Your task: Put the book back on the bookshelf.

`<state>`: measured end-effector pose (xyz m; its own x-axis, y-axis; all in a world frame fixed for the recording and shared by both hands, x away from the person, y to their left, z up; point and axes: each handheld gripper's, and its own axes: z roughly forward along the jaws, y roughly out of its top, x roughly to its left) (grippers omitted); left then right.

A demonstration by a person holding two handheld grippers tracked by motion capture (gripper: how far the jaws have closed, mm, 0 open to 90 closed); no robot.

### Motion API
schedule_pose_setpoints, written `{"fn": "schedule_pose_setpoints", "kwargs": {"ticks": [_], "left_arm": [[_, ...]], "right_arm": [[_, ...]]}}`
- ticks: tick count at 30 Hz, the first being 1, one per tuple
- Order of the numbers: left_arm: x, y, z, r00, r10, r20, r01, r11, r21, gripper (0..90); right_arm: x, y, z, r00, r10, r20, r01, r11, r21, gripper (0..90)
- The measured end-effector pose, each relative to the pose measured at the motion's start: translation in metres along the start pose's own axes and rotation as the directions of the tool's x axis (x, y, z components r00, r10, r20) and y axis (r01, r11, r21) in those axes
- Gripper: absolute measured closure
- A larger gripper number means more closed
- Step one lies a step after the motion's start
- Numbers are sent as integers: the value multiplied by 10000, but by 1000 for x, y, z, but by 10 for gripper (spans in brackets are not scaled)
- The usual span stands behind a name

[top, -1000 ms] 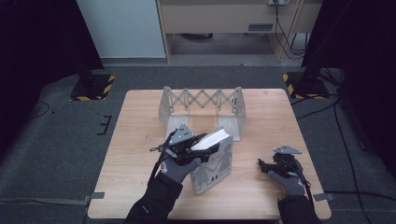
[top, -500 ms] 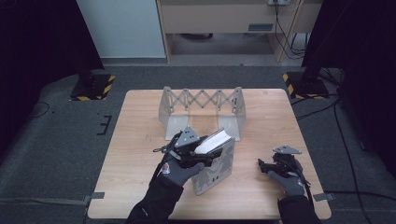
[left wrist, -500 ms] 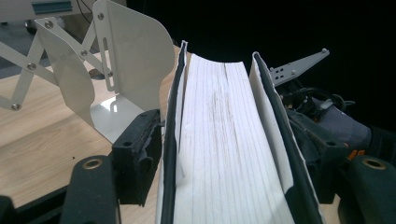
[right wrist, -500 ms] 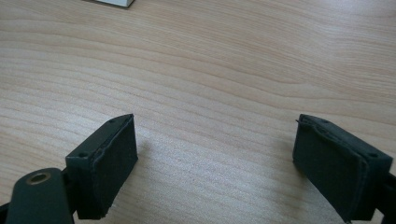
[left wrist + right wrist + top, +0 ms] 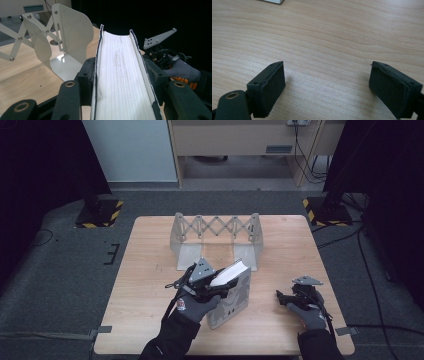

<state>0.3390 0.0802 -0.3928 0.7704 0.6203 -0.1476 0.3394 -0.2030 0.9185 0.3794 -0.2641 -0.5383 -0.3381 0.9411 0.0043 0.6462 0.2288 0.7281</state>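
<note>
- High view is showing the left gripper clamping a book near the table's middle, toward 6 o'clock of the expanding metal bookend rack.
- Left gripper view is showing the jaws pinching both covers, page edges facing up, the rack plate at 10 o'clock.
- Right gripper is hovering over bare wood, jaws spread and empty, at 3 o'clock of the book.
- Risk, as I judge it: the book is tilting, so it could pivot in the pads or catch a rack plate.
</note>
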Motion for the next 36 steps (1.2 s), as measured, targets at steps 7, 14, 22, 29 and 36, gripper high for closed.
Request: {"fn": "schedule_pose_setpoints", "kwargs": {"ticks": [7,14,22,29,36], "left_arm": [[1,0,1,9999,-40,103,40,10000,12,416],[-2,0,1,9999,96,52,-95,9999,-38,488],[-1,1,0,9990,86,-428,-90,9999,-113,522],[9,4,-9,9969,-192,-763,192,9998,-6,524],[32,15,-38,9866,-613,-1513,519,9965,-657,524]], "right_arm": [[0,0,0,10000,-18,8,18,10000,-10,135],[0,0,0,10000,37,10,-37,10000,-11,134],[-1,0,0,10000,28,7,-28,10000,-7,134],[-1,0,0,10000,14,18,-14,10000,5,134],[0,0,0,10000,4,38,-4,10000,7,134]]}}
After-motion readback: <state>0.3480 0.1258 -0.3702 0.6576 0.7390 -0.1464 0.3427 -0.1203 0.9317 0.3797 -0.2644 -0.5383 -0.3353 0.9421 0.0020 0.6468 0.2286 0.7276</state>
